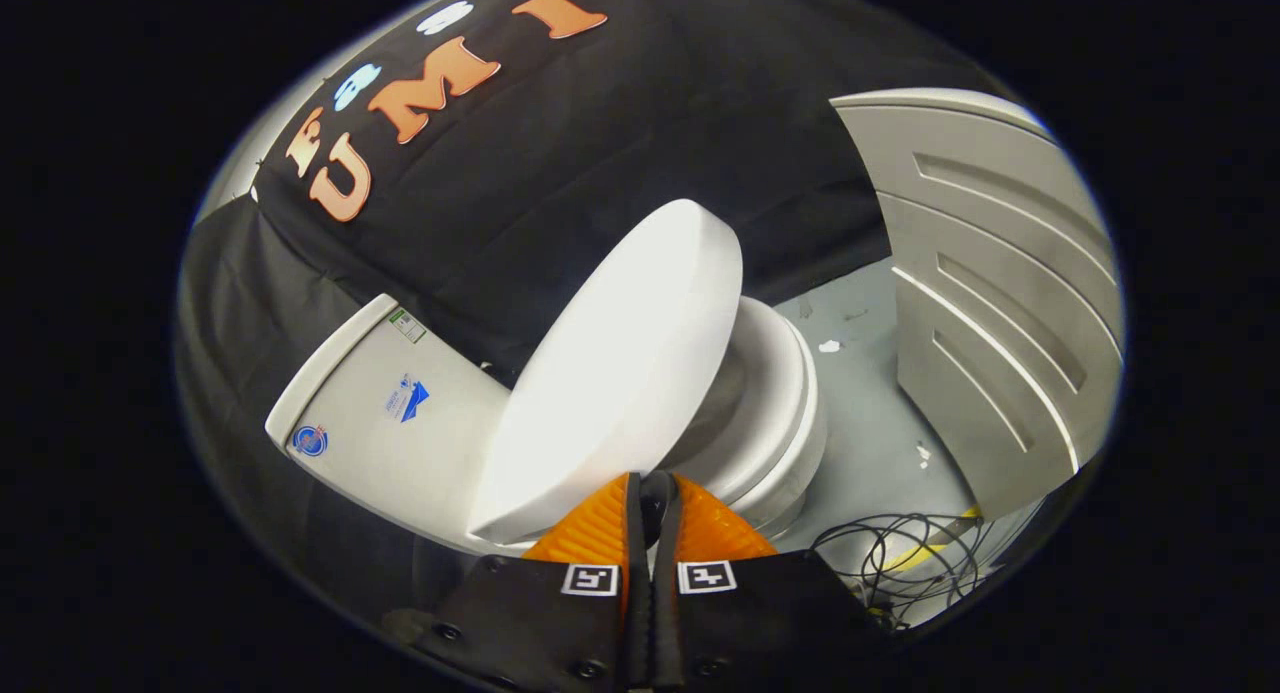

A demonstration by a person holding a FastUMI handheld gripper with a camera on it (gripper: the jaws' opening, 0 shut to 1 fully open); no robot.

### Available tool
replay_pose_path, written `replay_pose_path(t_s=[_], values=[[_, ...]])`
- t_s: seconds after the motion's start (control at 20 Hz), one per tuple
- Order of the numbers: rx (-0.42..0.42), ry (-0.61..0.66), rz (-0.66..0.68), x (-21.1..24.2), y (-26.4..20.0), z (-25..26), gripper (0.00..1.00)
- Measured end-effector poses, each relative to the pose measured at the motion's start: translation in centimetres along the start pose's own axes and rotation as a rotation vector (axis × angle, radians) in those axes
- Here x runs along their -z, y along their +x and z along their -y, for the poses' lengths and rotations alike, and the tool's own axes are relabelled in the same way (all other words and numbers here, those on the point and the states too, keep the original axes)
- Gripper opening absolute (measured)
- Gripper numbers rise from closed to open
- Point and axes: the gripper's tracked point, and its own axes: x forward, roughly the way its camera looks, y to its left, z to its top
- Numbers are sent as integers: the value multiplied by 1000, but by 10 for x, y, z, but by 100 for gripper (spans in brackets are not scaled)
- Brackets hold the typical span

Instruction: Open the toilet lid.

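Claw (648, 485) closed, holding nothing, fingertips at raised toilet lid's (620, 373) lower edge; seat (780, 393) just beyond.

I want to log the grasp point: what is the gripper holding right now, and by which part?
The gripper is pinching the toilet lid at its front rim, one orange finger on each face.

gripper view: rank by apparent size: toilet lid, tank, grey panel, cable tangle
1. grey panel
2. toilet lid, raised off the seat, its edge at the shut orange fingers; close to the camera, so inflated
3. tank, partly hidden behind the lid, so unsure
4. cable tangle, smallest
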Motion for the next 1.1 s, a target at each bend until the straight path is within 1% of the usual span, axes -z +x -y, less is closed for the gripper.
replay_pose_path(t_s=[0.25, 0.6, 0.8, 1.1], values=[[47, -87, 55, -17, -11, -23, 8], [109, -177, 90, -31, -20, -49, 8], [125, -194, 99, -36, -25, -59, 8], [156, -283, 128, -47, -32, -86, 8]])
